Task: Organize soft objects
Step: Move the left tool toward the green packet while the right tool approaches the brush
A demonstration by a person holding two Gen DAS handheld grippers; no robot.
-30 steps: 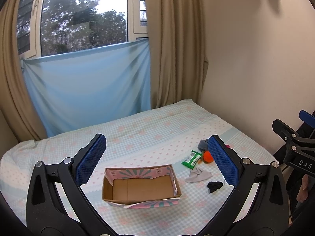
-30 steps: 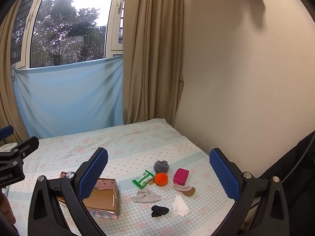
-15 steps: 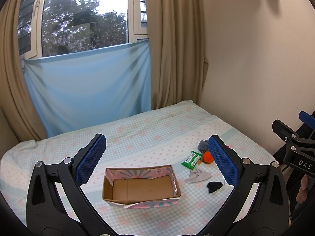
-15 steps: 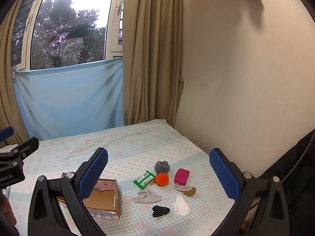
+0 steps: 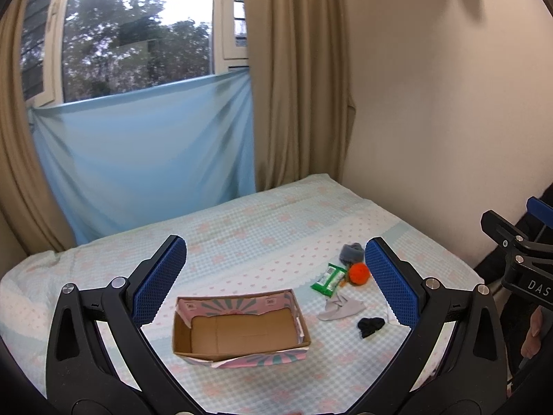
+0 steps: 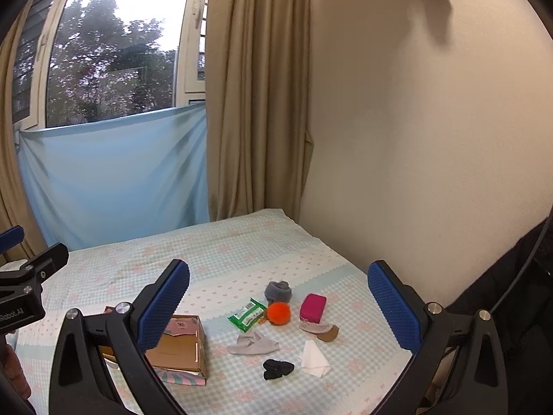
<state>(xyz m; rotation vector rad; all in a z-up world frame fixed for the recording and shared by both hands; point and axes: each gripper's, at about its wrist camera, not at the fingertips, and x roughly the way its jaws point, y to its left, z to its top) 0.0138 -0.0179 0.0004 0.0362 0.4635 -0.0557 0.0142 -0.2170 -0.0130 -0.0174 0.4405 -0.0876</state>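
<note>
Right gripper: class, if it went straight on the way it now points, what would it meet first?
Probably the bed, around the small things lying there: the orange ball and green packet sit between the open jaws of the right gripper. Nothing shows nearer, though depth is unclear.

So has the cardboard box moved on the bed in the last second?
No. In the left wrist view the cardboard box sits at the same spot relative to the green packet and the bed's pattern.

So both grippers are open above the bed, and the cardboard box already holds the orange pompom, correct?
Not quite. The open cardboard box is empty in the left wrist view; the orange fluffy pompom lies on the checked bedsheet among the other items. Both grippers are open.
</note>
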